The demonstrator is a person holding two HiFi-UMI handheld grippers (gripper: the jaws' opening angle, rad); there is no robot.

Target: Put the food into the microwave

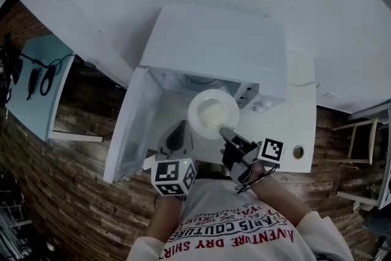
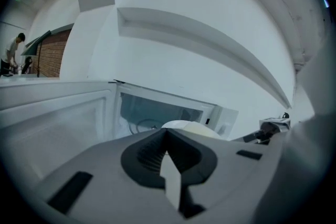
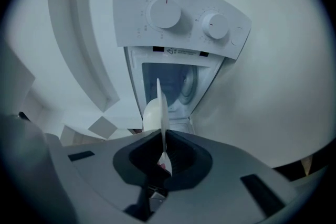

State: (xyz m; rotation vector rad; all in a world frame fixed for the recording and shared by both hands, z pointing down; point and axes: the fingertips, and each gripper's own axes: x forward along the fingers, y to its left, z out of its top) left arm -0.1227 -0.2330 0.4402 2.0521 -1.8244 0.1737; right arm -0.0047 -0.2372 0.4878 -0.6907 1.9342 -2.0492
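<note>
**q:** panel a. what do your claws carry?

**a:** my left claw (image 2: 166, 136) is closed on the thin rim of the dish of food (image 1: 212, 113), on its near-left side. my right claw (image 3: 160, 136) is pinched down to a narrow gap on the same rim, on the dish's right side. the dish hangs between them, just ahead of both sets of tips, with pale food showing in its bowl.

**q:** panel b. where is the microwave?

**a:** the microwave (image 1: 220, 46) stands directly ahead of both claws on the white surface (image 1: 305, 125). its door (image 1: 131, 125) stands swung wide open, out beyond my left claw, so the cavity is exposed. the control knobs (image 3: 165, 12) sit ahead of my right claw, beside the opening.

**q:** panel c. what is done?

**a:** judged from how things lie, the door is open and the dish is gripped on two sides. the dish has also been brought level with the mouth of the cavity.

**q:** and what is left?

**a:** the dish is not yet set down inside. whether its far edge has crossed the threshold i cannot tell. i judge that what remains is to carry it forward past my tips' present place and lower it onto the cavity floor. both claws would then open and draw back out. closing the door may follow.
</note>
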